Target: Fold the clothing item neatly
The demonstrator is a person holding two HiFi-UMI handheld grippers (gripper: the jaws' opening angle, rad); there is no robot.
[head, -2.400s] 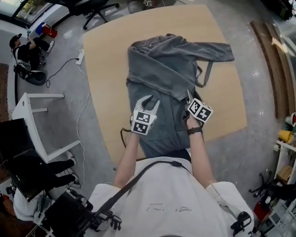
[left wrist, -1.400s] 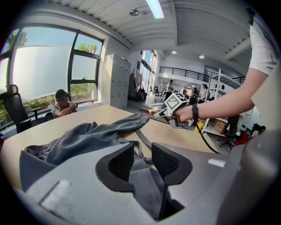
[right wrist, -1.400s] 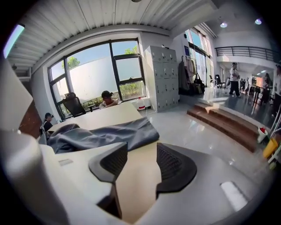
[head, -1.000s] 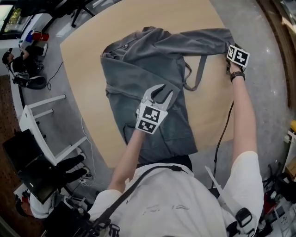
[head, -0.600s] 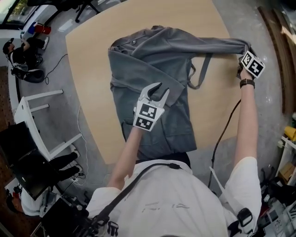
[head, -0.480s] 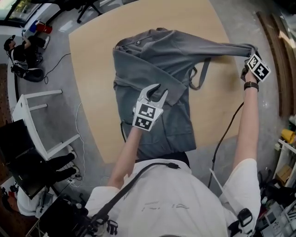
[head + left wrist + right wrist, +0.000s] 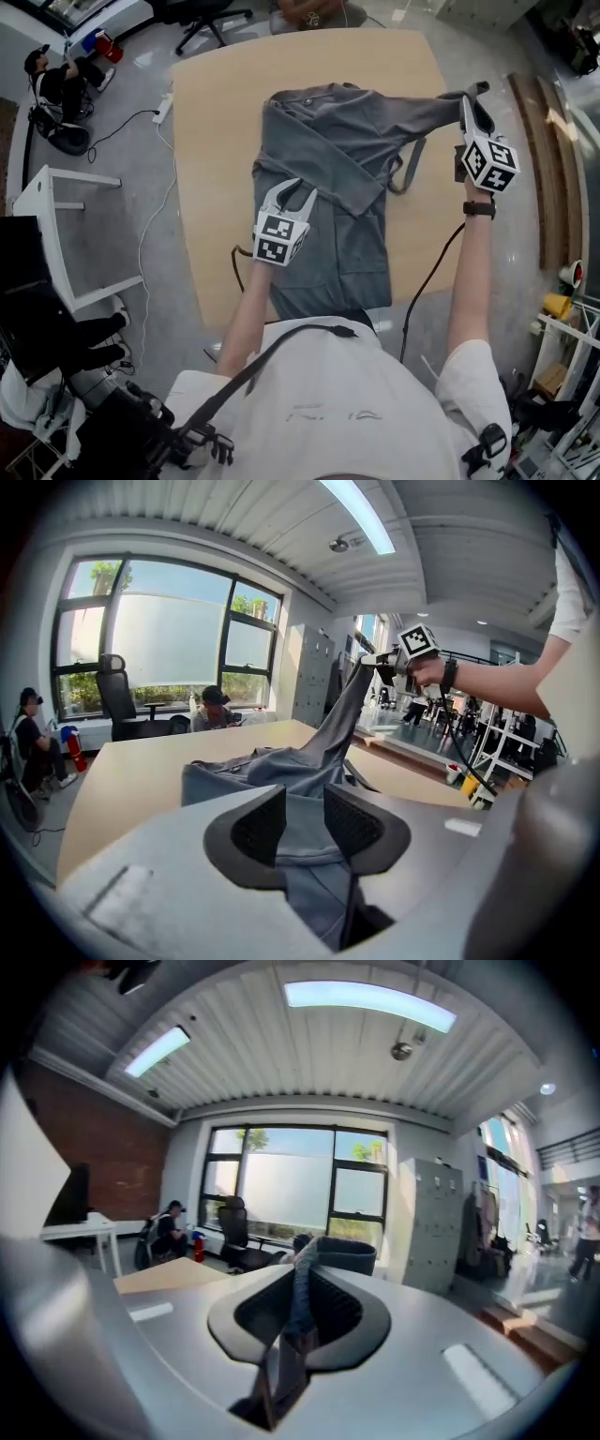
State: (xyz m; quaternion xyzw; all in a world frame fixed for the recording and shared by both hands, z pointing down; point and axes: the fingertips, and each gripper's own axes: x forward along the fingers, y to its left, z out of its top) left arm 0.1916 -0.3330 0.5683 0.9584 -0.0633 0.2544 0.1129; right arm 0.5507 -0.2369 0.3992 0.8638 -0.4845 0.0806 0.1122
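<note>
- One grey garment [image 7: 323,230] lies on the one wooden table [image 7: 211,122]. Its collar end is away from the person and its hem hangs over the near edge.
- Two tongs are in use, one in each hand.
- The right tongs [image 7: 469,98] are clenched on the end of one sleeve [image 7: 412,112]. The right gripper view shows the cloth pinched flat between the pads. The sleeve is held up off the table and stretched out to the person's right.
- The left tongs [image 7: 291,199] are released. Their jaws stand apart over the middle of the garment, with cloth visible in the gap but not pinched.
- Done so far, as I judge it: the body is laid out fairly flat. One diagonal flap [image 7: 342,183] already lies across the chest, perhaps the other sleeve turned in, though I cannot tell for sure.
- Left to do, as I judge it: bring the raised sleeve in across the body and tuck in the one loose strap [image 7: 405,169] that loops out beside the garment. Then fold the length up from the hem and smooth it.
- The task looks to be in its early part, with no finished fold along the length yet.
</note>
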